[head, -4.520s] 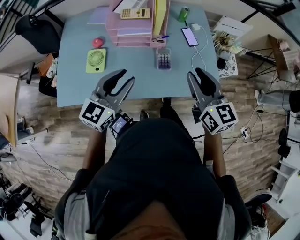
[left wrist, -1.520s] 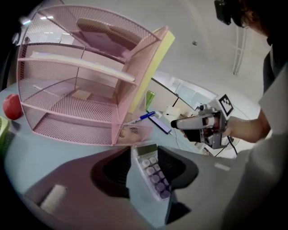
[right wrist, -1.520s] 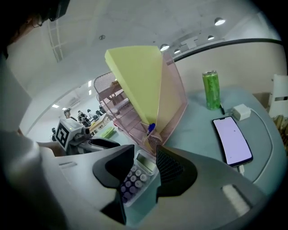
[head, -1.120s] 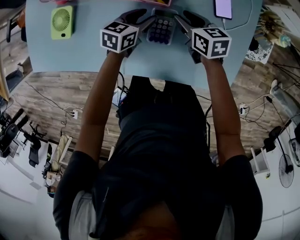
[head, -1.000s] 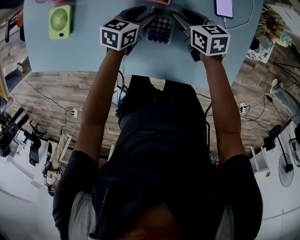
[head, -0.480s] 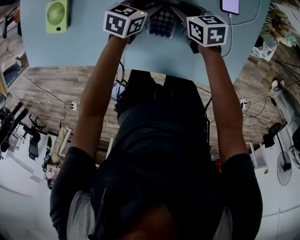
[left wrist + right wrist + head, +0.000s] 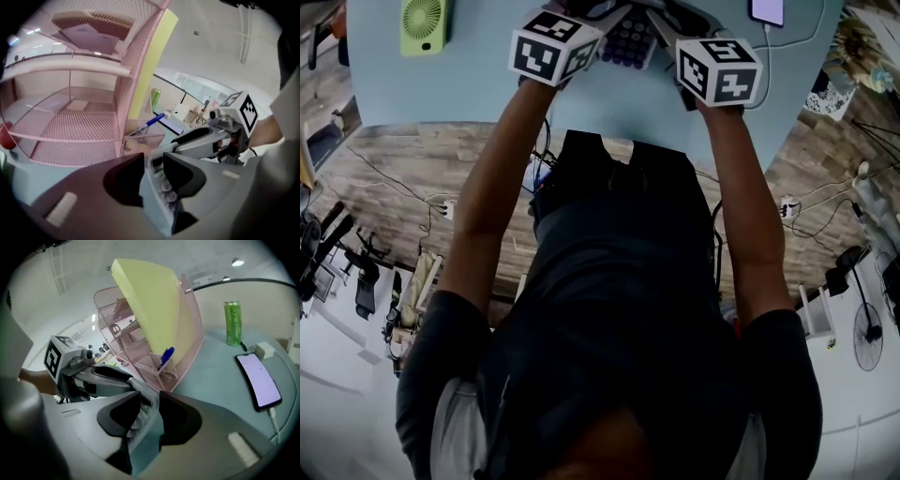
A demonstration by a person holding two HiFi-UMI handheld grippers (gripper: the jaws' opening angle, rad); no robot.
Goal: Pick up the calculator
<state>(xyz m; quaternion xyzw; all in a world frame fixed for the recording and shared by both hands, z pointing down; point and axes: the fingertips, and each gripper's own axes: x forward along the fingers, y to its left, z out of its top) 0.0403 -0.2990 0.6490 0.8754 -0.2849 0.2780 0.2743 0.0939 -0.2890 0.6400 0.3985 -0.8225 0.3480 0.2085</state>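
Firmly pinching the calculator [image 7: 630,42] from opposite edges, in the jaws of the left gripper [image 7: 152,169] and of the right gripper [image 7: 149,414], close before the pink mesh organizer [image 7: 70,131] on the blue worktop [image 7: 469,89].

Left hand-held gripper [image 7: 152,164] and right hand-held gripper [image 7: 149,404] clamped (arms outstretched).

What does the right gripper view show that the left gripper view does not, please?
Only the right gripper view: the left gripper and the phone's cable. Only the left gripper view: the right gripper, a red object and papers atop the pink organiser. Both: the calculator, clamped in each gripper, plus the pink organiser, yellow folder, blue pen and green can.
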